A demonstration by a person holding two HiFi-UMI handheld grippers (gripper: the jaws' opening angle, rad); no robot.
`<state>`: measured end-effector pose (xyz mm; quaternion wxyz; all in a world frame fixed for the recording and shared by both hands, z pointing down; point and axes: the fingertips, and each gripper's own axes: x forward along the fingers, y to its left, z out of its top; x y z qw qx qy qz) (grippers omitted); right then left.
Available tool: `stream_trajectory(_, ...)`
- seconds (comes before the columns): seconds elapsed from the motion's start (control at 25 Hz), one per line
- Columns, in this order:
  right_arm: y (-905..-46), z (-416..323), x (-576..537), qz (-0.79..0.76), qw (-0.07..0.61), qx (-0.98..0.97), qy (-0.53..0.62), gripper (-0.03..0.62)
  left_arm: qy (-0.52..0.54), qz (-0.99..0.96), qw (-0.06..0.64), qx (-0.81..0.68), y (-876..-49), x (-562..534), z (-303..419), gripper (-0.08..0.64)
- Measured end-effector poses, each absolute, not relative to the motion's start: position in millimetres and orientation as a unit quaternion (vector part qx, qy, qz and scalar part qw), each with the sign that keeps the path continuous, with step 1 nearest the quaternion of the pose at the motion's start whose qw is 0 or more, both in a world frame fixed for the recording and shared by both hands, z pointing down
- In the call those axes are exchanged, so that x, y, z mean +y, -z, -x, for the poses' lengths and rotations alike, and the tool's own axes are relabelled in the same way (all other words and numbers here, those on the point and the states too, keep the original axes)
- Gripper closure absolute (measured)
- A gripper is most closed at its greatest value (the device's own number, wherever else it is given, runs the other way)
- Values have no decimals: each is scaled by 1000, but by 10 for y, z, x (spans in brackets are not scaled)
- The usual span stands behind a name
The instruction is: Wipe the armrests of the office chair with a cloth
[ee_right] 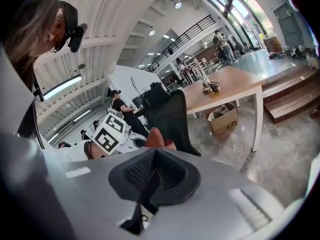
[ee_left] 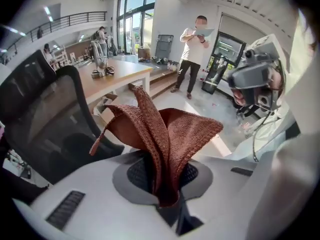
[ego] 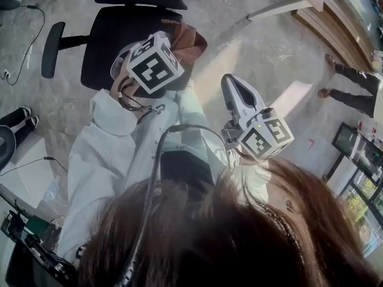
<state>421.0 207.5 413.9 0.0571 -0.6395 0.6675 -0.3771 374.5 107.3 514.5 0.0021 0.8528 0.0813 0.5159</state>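
The black office chair point(ego: 128, 34) stands ahead of me in the head view, its left armrest point(ego: 51, 48) sticking out at the side. My left gripper point(ee_left: 162, 179) is shut on a brown knitted cloth point(ee_left: 160, 129), which fans upward out of the jaws. In the head view the cloth point(ego: 190, 40) hangs over the seat's right side, beyond the left marker cube point(ego: 152, 63). My right gripper point(ee_right: 155, 171) is shut on nothing and is held to the right of the chair, apart from it point(ego: 232, 85). The right armrest is hidden.
A wooden table point(ee_right: 227, 81) with a cardboard box point(ee_right: 222, 118) under it stands behind the chair, beside wooden steps point(ego: 335, 23). A person point(ee_left: 192, 54) stands further off. Another person's legs point(ego: 350, 94) are at the right. Cables point(ego: 30, 46) lie on the floor at the left.
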Motion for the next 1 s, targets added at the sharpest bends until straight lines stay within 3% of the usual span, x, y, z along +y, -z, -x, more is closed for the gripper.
stream_trajectory(0.24, -4275, -4223, 2054, 651, 61, 643, 398, 591, -560, -823, -81, 54, -5700, 452, -4183, 499)
stream_trajectory(0.52, -4293, -4424, 2210, 667, 88, 621, 402, 591, -610, -780, -103, 95, -6257, 690, -4284, 499)
stream_trajectory(0.76, -4248, -4479, 2246, 674, 103, 611, 402, 591, -621, -770, -62, 136, -6152, 960, -4046, 499)
stream_trajectory(1.0, -4197, -4511, 2219, 677, 99, 617, 388, 591, -614, -771, 57, 162, -6080, 1440, -3576, 499)
